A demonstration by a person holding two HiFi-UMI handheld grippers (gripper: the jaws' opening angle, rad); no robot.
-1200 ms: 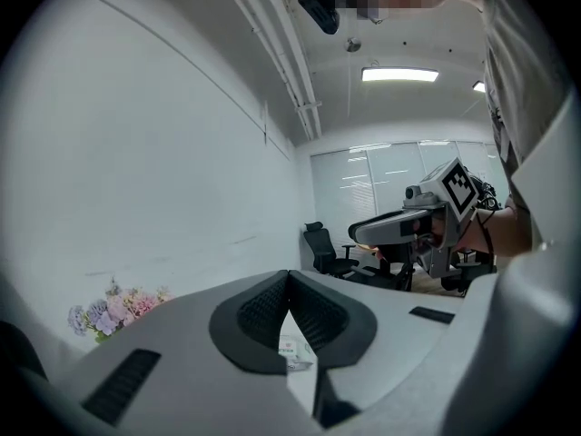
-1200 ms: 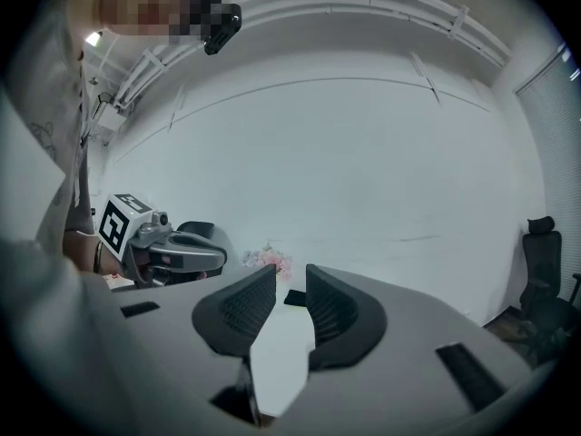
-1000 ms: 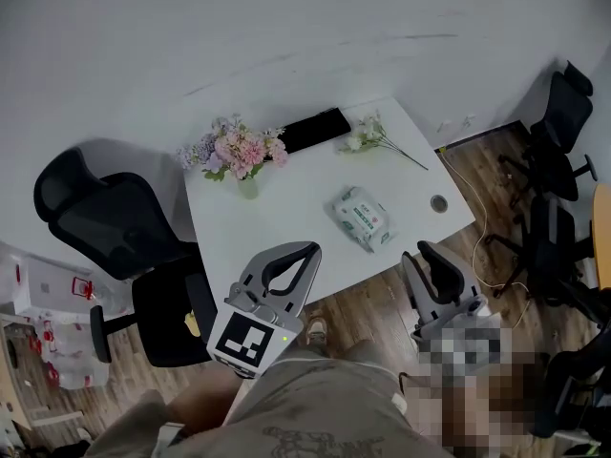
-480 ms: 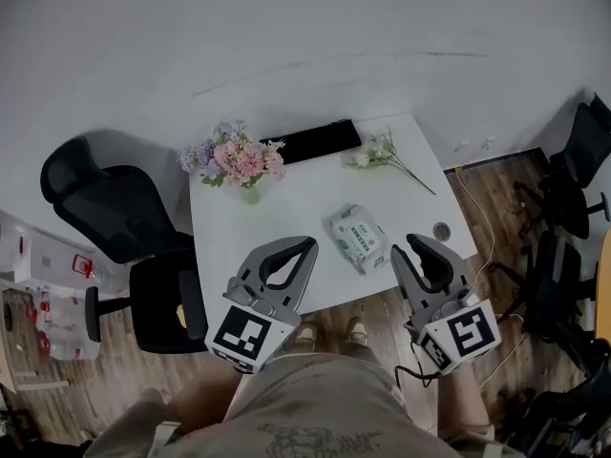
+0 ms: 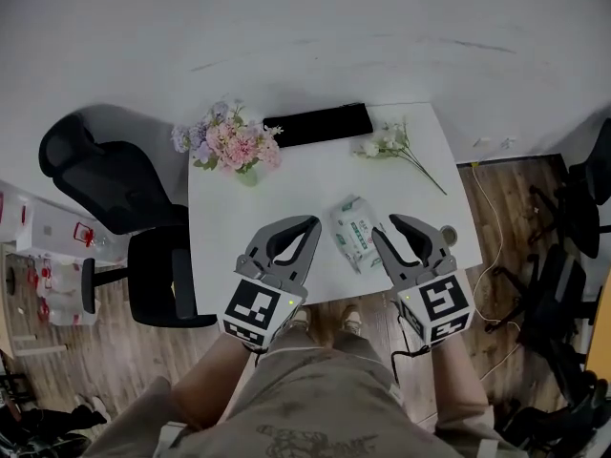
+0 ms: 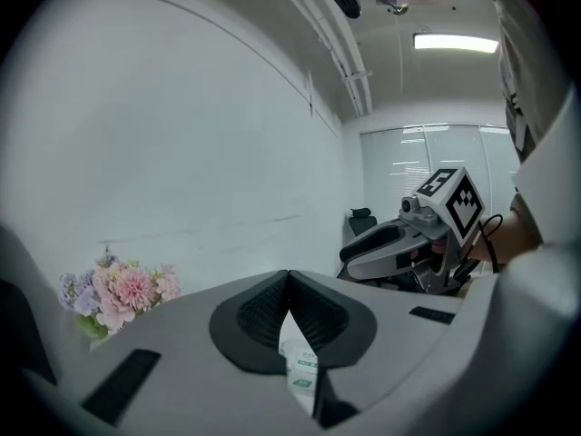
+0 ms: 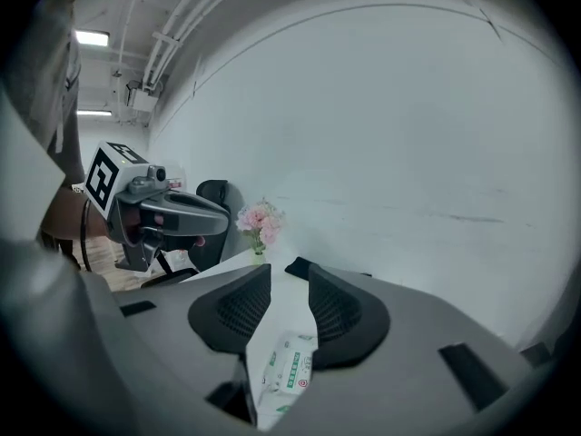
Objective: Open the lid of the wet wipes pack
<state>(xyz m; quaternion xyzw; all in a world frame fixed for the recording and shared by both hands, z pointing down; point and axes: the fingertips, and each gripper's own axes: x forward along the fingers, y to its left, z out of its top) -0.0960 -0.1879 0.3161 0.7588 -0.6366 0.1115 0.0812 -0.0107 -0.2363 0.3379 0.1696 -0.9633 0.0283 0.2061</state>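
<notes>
The wet wipes pack [image 5: 355, 232], white with green print, lies near the front edge of the white table [image 5: 286, 189]. My left gripper [image 5: 311, 223] hovers just left of the pack, its tips together and nothing between them. My right gripper [image 5: 384, 224] hovers just right of it; its jaws have just been opening and stand a little apart, holding nothing. In the left gripper view the tips [image 6: 289, 276] meet above the pack [image 6: 300, 371], and the right gripper [image 6: 399, 243] shows beyond. In the right gripper view the pack [image 7: 289, 371] lies below the gap between the jaws [image 7: 290, 280].
A vase of pink flowers [image 5: 234, 146] stands at the table's back left, a flat black bar [image 5: 318, 125] along the back edge, a loose white flower sprig [image 5: 391, 146] at back right. A round cable hole [image 5: 446, 234] sits near the right edge. Black office chairs [image 5: 105, 198] flank the table.
Both grippers have moved forward over the table's front edge to either side of the pack. The right gripper's jaws have parted slightly.
</notes>
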